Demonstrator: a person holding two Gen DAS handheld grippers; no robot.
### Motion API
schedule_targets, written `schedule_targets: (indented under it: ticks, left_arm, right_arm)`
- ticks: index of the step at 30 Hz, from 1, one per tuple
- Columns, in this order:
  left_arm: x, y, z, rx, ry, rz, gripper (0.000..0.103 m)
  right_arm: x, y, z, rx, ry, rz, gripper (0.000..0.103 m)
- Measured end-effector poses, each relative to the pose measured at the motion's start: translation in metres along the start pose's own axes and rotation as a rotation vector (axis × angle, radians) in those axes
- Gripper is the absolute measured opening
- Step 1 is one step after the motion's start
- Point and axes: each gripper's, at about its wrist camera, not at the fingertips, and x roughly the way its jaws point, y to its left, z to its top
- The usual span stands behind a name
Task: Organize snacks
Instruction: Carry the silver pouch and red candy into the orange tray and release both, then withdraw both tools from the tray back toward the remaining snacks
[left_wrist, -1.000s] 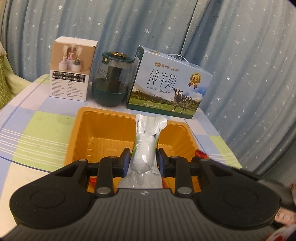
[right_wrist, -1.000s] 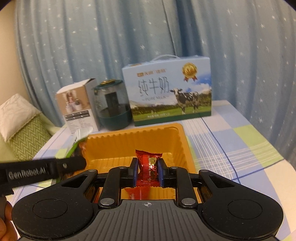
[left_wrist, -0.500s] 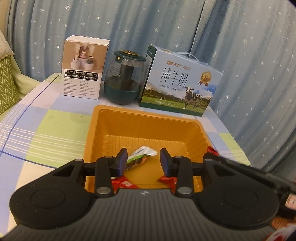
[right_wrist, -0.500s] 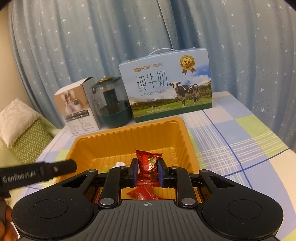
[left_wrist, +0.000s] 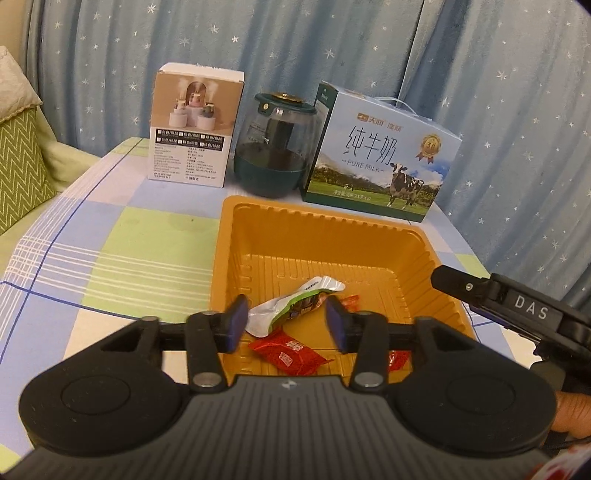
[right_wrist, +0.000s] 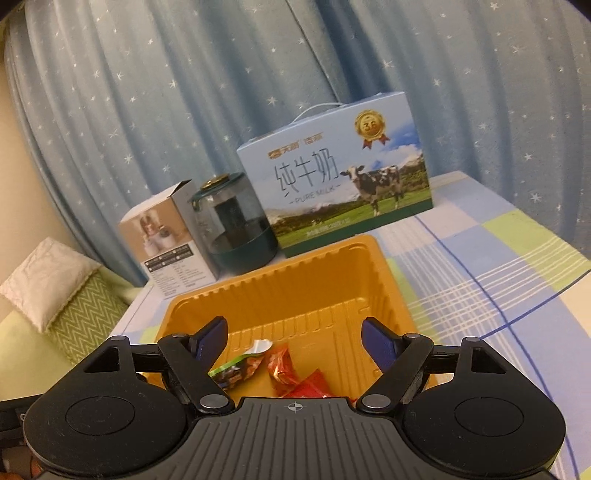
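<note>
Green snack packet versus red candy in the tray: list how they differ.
The green packet is long, with a silver-white back and crumpled ends; the red candy is shorter and red all over. The green packet lies farther back in the orange tray; the red candy lies nearer the camera. Both are wrapped and lie loose on the tray floor, ungripped.

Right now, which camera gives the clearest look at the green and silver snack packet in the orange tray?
The left wrist view: the snack packet lies nearly whole on the floor of the orange tray, silver end and green print both showing. The right wrist view shows only part of it, cut off behind the right gripper's left finger.
</note>
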Motion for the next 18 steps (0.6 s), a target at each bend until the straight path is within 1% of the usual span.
schedule_targets:
  ticks: [5,10,12,18]
  left_arm:
    - [-0.002,-0.003,-0.001,0.017,0.000,-0.004,0.049]
    - [-0.008,-0.004,-0.005,0.024,0.003,-0.007,0.049]
    - [-0.013,-0.006,-0.007,0.030,0.001,-0.014,0.052]
    - [-0.036,-0.009,-0.021,0.049,-0.003,-0.016,0.055]
  right_arm:
    - [-0.007,-0.008,0.001,0.018,-0.009,-0.034,0.079]
    - [-0.020,-0.008,0.000,0.020,-0.029,-0.041,0.079]
    - [-0.026,-0.006,-0.001,0.007,-0.035,-0.046,0.079]
    - [-0.047,-0.007,-0.006,-0.021,-0.049,-0.062,0.079]
